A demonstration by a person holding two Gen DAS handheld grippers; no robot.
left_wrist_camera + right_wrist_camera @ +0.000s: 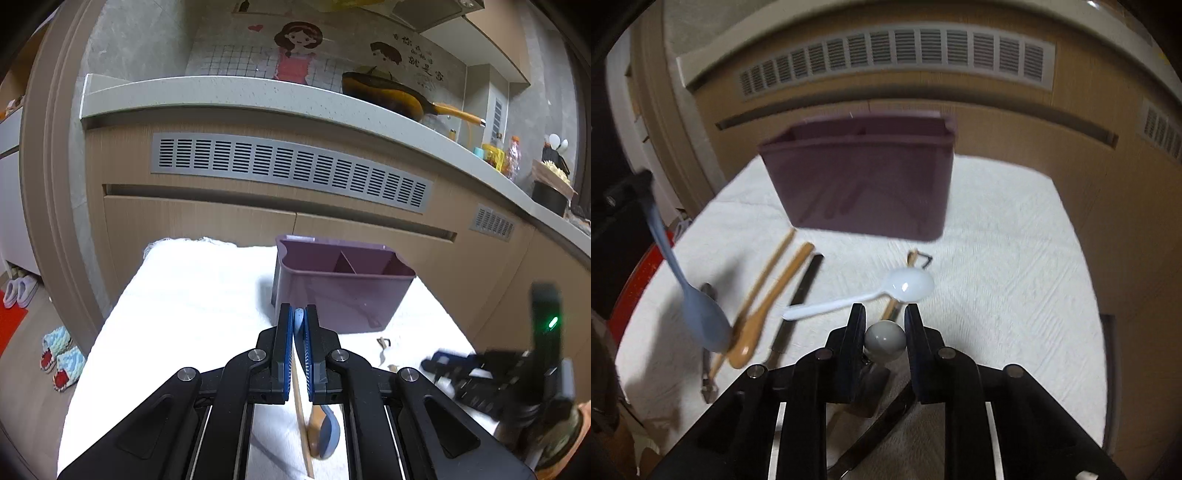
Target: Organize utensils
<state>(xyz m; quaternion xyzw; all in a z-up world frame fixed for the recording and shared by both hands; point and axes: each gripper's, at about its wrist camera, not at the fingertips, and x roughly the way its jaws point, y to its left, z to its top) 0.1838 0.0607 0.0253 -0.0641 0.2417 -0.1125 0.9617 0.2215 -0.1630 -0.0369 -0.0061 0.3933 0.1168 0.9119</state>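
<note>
A purple utensil holder [343, 284] with dividers stands on a white cloth; it also shows in the right wrist view [864, 181]. My left gripper [299, 314] is shut on the handle of a light blue spoon [298, 321], whose bowl [701, 321] hangs down over the cloth at the left. My right gripper [884, 317] is shut on a grey round-headed utensil [884, 338]. A white plastic spoon [886, 291], a wooden spoon [768, 302], wooden chopsticks [768, 269] and dark-handled utensils [801, 295] lie on the cloth in front of the holder.
The white cloth [192, 306] covers a small table in front of wooden kitchen cabinets [207, 221] with a grey vent. A pan [388, 96] sits on the counter above. Slippers [59, 354] lie on the floor at the left.
</note>
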